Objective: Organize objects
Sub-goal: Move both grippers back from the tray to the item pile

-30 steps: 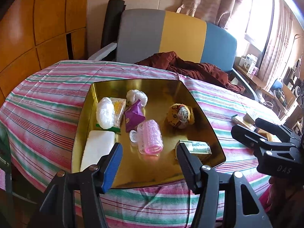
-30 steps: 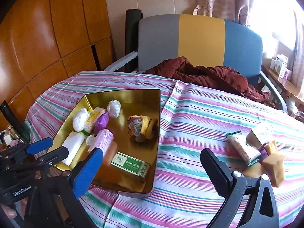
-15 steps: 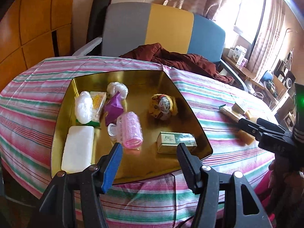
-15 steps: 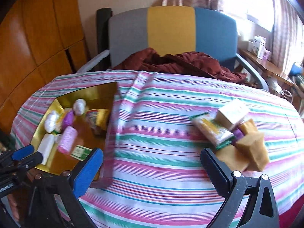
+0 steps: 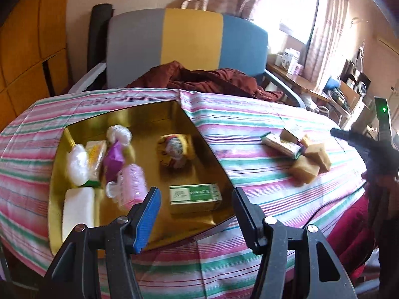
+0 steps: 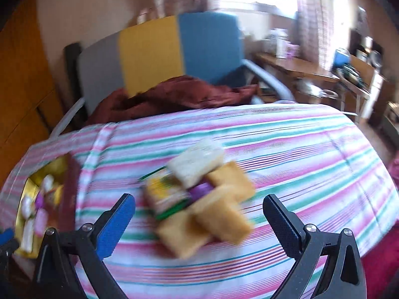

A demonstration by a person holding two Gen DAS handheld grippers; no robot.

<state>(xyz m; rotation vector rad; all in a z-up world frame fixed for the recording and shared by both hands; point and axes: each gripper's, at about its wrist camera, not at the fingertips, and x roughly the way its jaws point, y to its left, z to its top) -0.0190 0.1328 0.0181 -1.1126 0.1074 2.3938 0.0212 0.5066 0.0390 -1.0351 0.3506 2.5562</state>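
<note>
A gold tray (image 5: pixel 149 127) on the striped tablecloth holds a white block (image 5: pixel 78 209), a pink hair roller (image 5: pixel 132 184), a purple packet (image 5: pixel 114 159), a tiger toy (image 5: pixel 174 149) and a green-and-white box (image 5: pixel 194 194). My left gripper (image 5: pixel 194 199) hovers open and empty over the tray's near edge. To the right lies a pile: a white box (image 6: pixel 197 162), a green-yellow packet (image 6: pixel 164 194), a purple item (image 6: pixel 202 189) and tan sponges (image 6: pixel 224 214). My right gripper (image 6: pixel 198 201) is open and empty just short of this pile, which looks blurred.
A chair (image 5: pixel 189 42) with a grey, yellow and blue back stands behind the table, with a maroon cloth (image 5: pixel 204 79) draped on its seat. Wood panelling (image 5: pixel 27 49) fills the left. A cluttered side desk (image 5: pixel 311 84) sits by the window at the right.
The right gripper swung right, away from the tray, and now faces the pile. The left gripper shifted right a little along the tray's near edge. Both stayed open.
</note>
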